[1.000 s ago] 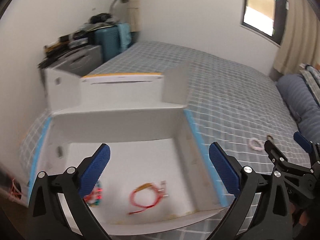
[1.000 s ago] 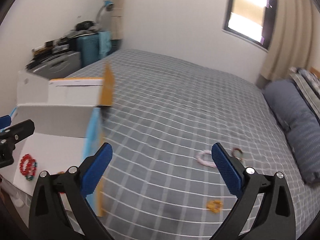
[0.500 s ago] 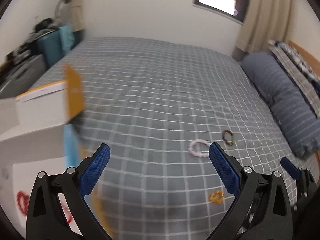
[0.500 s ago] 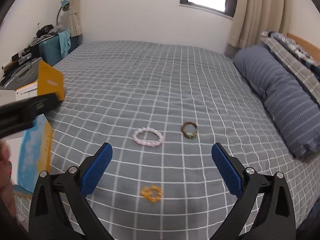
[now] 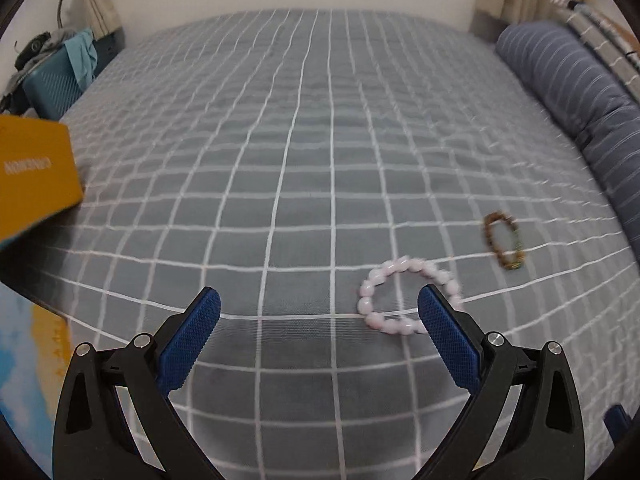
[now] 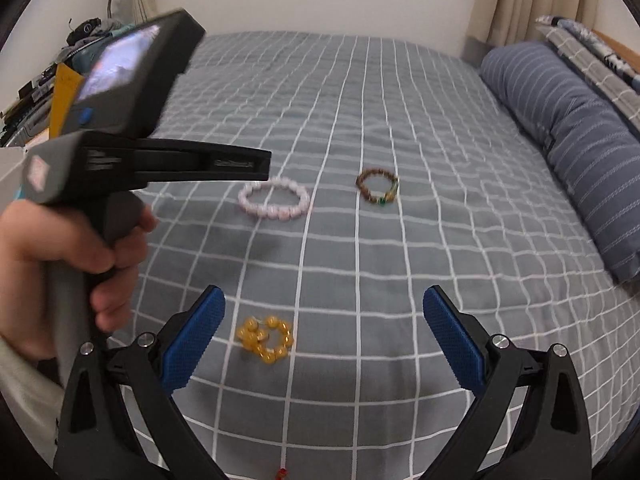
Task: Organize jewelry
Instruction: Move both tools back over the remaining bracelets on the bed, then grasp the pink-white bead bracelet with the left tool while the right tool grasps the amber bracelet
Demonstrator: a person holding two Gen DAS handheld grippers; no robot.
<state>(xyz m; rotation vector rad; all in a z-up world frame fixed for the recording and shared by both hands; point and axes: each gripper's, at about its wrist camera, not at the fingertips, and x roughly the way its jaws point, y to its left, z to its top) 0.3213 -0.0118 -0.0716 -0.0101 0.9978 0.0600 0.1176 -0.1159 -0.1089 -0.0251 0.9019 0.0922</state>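
Note:
A pink bead bracelet (image 5: pixel 404 300) lies on the grey checked bed, just ahead of my open, empty left gripper (image 5: pixel 318 312) and partly behind its right finger; it also shows in the right wrist view (image 6: pixel 274 202). A brown bead bracelet (image 5: pixel 505 245) lies further right, also seen in the right wrist view (image 6: pixel 378 186). A yellow bead bracelet (image 6: pixel 266 338) lies just ahead of my open, empty right gripper (image 6: pixel 324 316), near its left finger. The left gripper's body and the hand holding it (image 6: pixel 120 128) fill the left of the right wrist view.
The yellow flap of the cardboard box (image 5: pixel 36 168) is at the left edge. A striped blue pillow (image 6: pixel 568 132) lies along the bed's right side. A teal suitcase (image 5: pixel 56 80) and clutter stand at the far left by the wall.
My left gripper has swung right, away from the white box with jewelry in it, to the pink bracelet. My right gripper has moved closer to the yellow bracelet. Both stay open.

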